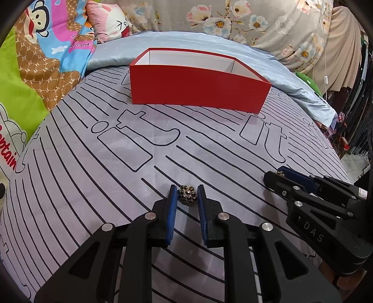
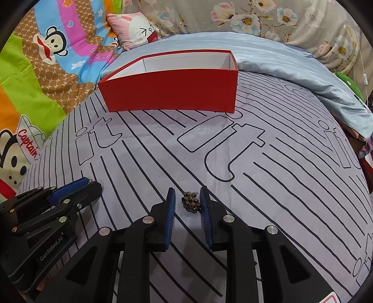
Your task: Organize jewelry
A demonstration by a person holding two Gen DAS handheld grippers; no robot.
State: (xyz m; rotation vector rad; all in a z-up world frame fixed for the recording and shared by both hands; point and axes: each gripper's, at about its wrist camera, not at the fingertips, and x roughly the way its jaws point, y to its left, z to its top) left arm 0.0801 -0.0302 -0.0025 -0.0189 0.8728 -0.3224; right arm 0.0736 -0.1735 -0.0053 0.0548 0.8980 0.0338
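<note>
Jewelry here is 2 beaded rhinestone clusters lying on the striped lavender bedsheet (image 1: 93, 163), in front of the open red box (image 1: 198, 91). One cluster (image 1: 186, 198) sits between the spread blue pads of the left gripper (image 1: 186, 194), close to the left pad with a gap at the right. The other cluster (image 2: 191, 201) lies between the parted fingers of the right gripper (image 2: 187, 198), just beside its right pad.

Setting: home bedroom. Work surface is a bed (image 1: 93, 177) with striped lilac sheet. Cartoon-monkey quilt (image 2: 46, 70), bunny pillow (image 2: 137, 28) and floral bedding (image 1: 256, 21) lie behind.
</note>
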